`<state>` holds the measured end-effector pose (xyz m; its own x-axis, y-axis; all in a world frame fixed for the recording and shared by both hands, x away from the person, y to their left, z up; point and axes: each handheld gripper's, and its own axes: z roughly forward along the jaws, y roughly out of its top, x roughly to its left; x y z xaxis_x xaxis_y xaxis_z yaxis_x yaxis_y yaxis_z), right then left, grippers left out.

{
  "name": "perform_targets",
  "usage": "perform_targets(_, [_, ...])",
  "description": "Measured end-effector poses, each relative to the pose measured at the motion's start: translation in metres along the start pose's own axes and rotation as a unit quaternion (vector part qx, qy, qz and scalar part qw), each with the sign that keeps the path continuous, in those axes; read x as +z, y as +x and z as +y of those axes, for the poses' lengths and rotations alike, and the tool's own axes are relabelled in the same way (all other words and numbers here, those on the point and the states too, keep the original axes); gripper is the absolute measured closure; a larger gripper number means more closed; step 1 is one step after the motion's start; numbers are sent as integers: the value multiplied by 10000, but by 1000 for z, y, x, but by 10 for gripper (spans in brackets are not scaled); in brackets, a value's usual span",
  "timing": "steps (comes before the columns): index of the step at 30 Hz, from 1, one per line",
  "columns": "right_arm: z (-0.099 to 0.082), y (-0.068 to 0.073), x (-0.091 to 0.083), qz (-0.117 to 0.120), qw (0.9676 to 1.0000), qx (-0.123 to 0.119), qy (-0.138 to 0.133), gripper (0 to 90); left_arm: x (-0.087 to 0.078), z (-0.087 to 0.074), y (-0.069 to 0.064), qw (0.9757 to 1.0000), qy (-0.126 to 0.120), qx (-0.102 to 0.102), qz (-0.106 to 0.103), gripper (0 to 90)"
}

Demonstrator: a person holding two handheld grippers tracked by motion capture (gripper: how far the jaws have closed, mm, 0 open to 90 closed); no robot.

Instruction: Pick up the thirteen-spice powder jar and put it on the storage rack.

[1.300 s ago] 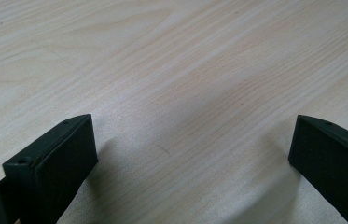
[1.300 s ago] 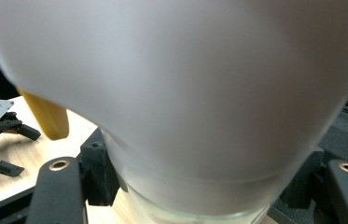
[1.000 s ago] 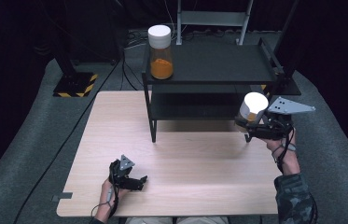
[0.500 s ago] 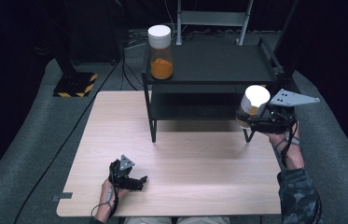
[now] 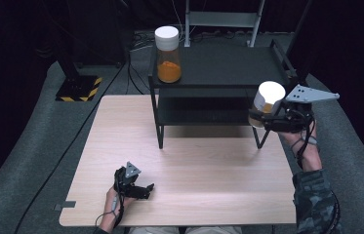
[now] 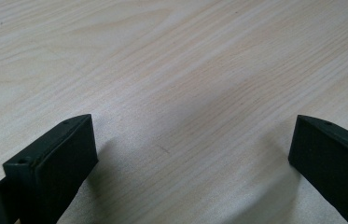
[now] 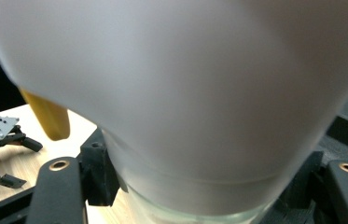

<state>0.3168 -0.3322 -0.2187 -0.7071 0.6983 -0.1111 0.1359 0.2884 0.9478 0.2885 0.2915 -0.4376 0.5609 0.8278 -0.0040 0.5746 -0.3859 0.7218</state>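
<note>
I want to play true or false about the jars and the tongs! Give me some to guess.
1. The right tongs hold a white-lidded jar. True.
2. The left tongs hold a jar too. False: they are open over the wooden table with nothing between them.
3. Another jar with orange stuff stands on top of the black shelf. True.
4. That shelf jar has a black lid. False: its lid is white.
5. The held jar stands on the table. False: it is up in the air beside the shelf.
</note>
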Motion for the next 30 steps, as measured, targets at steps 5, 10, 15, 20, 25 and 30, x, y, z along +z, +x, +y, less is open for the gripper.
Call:
perform_targets(5, [7, -2, -2, -8, 10000, -22, -24, 300, 0, 0, 0, 10000, 1, 0, 0, 5])
perform_targets(10, [12, -5, -2, -3, 10000, -36, -12, 300, 0, 0, 0, 10000, 1, 1, -1, 5])
perform_targets(15, [15, -7, -3, -18, 10000, -25, -64, 300, 0, 0, 0, 10000, 0, -1, -1, 5])
perform_targets(20, [19, -10, -3, -29, 10000, 0, -77, 300, 0, 0, 0, 10000, -1, 0, 0, 4])
perform_targets(25, [25, -13, -4, -26, 10000, -4, -92, 300, 0, 0, 0, 10000, 0, 0, -1, 4])
perform_targets(30, [34, -12, -3, -72, 9999, -33, -85, 300, 0, 0, 0, 10000, 3, 3, -5, 4])
